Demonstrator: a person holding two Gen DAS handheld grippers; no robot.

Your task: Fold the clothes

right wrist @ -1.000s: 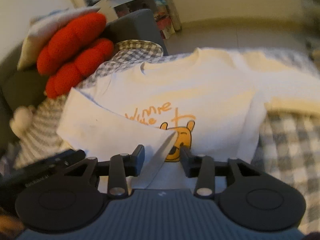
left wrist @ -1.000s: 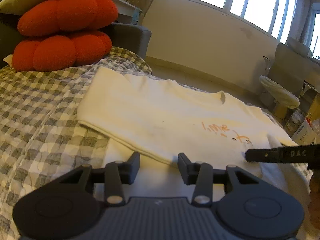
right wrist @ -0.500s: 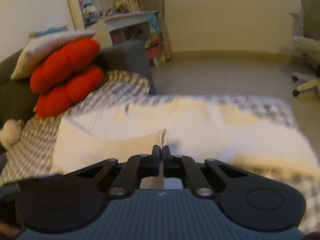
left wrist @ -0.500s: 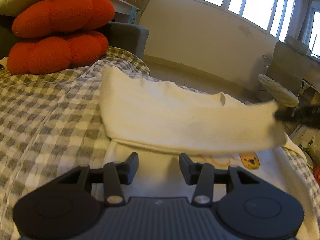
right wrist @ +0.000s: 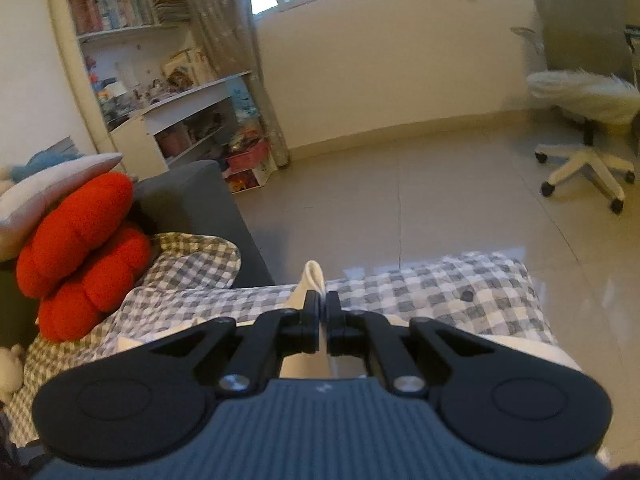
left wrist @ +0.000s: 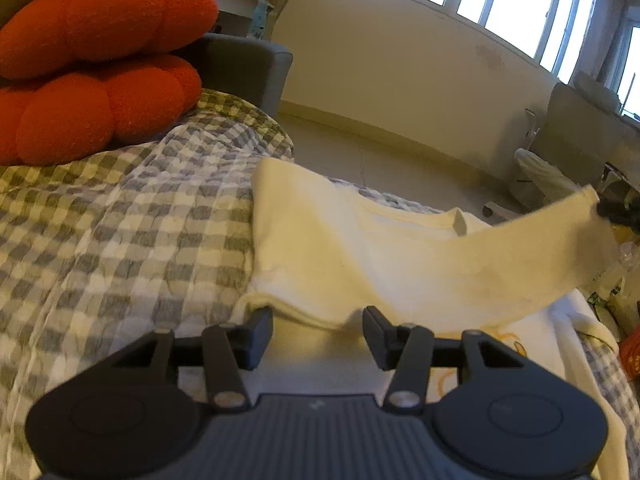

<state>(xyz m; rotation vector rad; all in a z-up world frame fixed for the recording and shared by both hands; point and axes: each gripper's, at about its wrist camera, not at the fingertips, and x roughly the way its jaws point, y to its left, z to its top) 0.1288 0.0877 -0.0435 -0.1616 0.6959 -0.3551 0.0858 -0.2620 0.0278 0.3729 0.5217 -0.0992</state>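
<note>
The shirt (left wrist: 344,248) lies flat on the bed (left wrist: 120,232). Right tongs (right wrist: 323,312) clench its sleeve (left wrist: 520,256), stretched across the chest toward the bed's right edge; left tongs (left wrist: 318,326) hover released nearest the hem.

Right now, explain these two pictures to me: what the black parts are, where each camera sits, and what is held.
No robot arm here: a person holds a hand tool with two black fingers in each hand, and a camera on each tool looks out along them. The left gripper is open and holds nothing. Its camera shows a cream shirt on a checked blanket, with red cushions behind. The right gripper is shut on the sleeve. In the left view that sleeve stretches up across the shirt to the right gripper at the picture's edge. Beyond are a tiled floor, a shelf and an office chair.
</note>
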